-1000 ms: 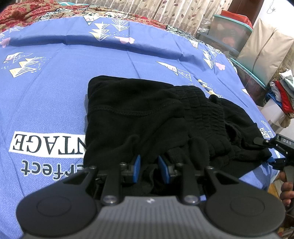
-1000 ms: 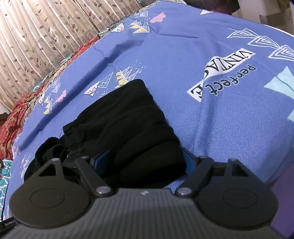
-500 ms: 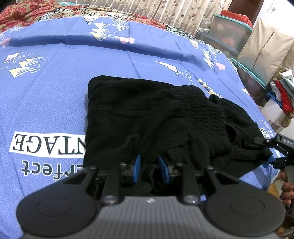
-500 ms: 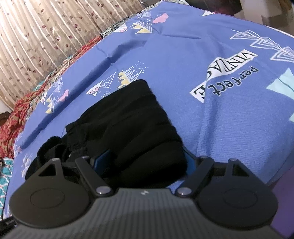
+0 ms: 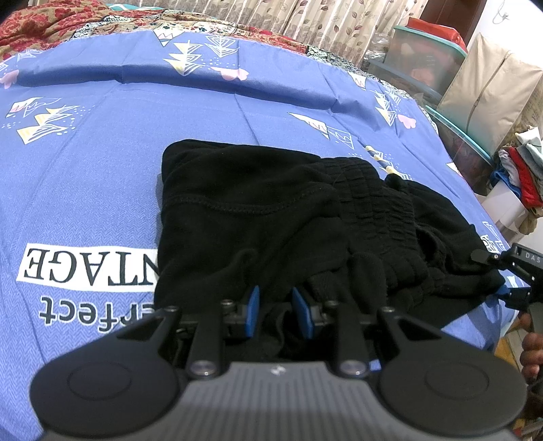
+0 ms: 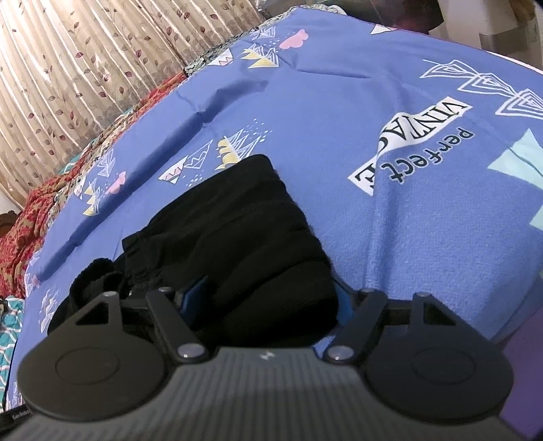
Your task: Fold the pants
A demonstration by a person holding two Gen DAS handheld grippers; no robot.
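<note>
The black pants (image 5: pixel 258 217) lie folded in a thick bundle on the blue bedsheet (image 5: pixel 85 190), with the elastic waistband (image 5: pixel 380 203) on top toward the right. My left gripper (image 5: pixel 275 313) is at the near edge of the bundle, its blue pads narrowly apart with black cloth between them. My right gripper (image 6: pixel 268 302) has its jaws wide around a thick fold of the pants (image 6: pixel 237 230), with the pads touching both sides. It also shows at the right edge of the left wrist view (image 5: pixel 509 274).
The printed blue bedsheet (image 6: pixel 390 101) covers the bed. A red patterned blanket (image 5: pixel 51 27) and curtains (image 6: pixel 85 51) lie beyond. Plastic storage boxes (image 5: pixel 424 61), a beige bag (image 5: pixel 488 91) and piled clothes (image 5: pixel 519 173) stand off the right bed edge.
The right wrist view has shifted slightly, the pants bundle sitting a little higher in frame. The left gripper and the pants have not visibly moved.
</note>
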